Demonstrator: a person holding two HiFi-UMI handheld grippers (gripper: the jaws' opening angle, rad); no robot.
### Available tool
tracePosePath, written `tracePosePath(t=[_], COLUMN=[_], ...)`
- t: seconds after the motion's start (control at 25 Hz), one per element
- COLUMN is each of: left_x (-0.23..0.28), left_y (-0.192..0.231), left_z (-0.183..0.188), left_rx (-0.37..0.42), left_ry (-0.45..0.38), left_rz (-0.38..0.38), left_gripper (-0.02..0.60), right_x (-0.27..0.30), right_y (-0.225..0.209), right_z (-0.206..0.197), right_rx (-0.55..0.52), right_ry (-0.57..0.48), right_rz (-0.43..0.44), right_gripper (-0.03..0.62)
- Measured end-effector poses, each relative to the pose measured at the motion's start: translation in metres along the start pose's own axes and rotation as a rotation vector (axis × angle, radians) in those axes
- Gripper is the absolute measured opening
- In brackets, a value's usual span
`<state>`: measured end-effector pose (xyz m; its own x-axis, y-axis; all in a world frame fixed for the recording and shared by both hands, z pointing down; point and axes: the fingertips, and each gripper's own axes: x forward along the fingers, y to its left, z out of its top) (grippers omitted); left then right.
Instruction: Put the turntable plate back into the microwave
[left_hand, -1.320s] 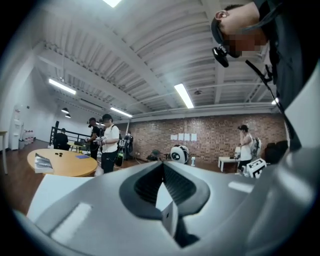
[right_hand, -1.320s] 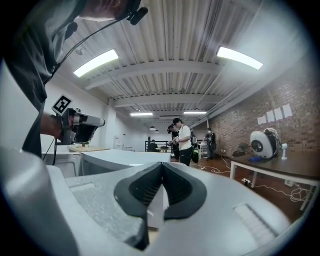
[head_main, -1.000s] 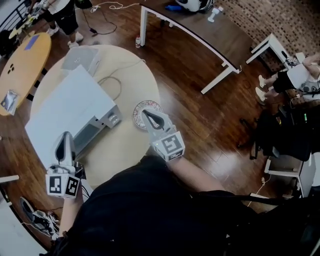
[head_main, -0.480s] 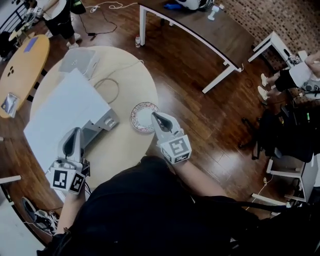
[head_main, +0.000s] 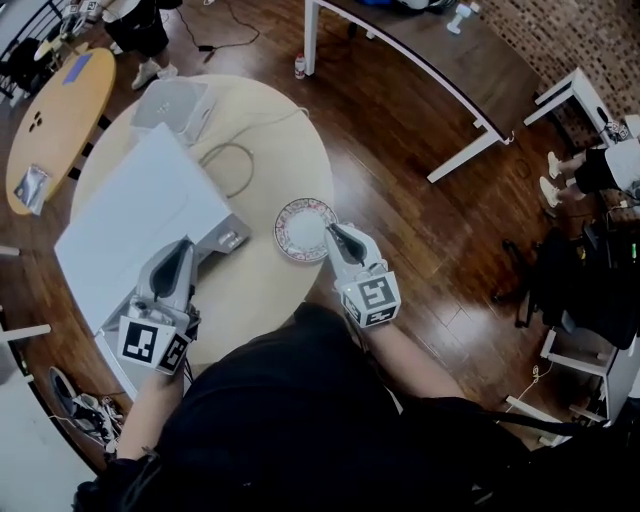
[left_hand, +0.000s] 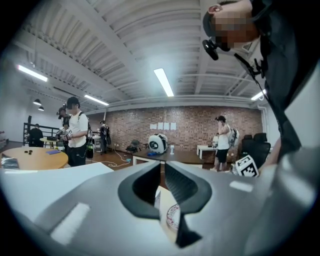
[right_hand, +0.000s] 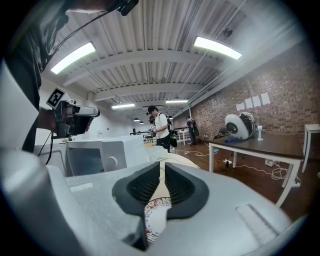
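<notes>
Leaves the turntable plate (head_main: 300, 228) flat on the table (head_main: 262, 292), just beside the microwave (head_main: 130, 220), not inside. Poises the right hand-held gripper (head_main: 334, 231) at the plate's rim, jaws just opened to a slit and pinching nothing, seemingly to take the rim. Parks the left hand-held gripper (head_main: 183, 247) at the microwave's front, jaws a slit apart and empty, probably for the door.

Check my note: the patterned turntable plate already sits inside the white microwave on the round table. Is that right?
Wrong on one point. The head view shows the patterned turntable plate lying on the bare top of the round table, outside the white microwave, not inside it. The microwave does stand on that table.
</notes>
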<state>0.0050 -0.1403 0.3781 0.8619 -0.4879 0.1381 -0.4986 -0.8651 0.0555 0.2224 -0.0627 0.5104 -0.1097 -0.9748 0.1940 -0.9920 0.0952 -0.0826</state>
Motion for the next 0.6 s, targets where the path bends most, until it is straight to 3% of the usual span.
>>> tracePosePath(t=[0.6], left_x=[0.041], left_y=[-0.004], left_z=[-0.004], left_rx=[0.051], left_ry=[0.030], left_rz=[0.011], left_gripper=[0.034], right_x=[0.016], right_y=[-0.034], right_z=[-0.047], right_rx=[0.044], right_ry=[0.116], right_rz=[-0.032], right_gripper=[0.084])
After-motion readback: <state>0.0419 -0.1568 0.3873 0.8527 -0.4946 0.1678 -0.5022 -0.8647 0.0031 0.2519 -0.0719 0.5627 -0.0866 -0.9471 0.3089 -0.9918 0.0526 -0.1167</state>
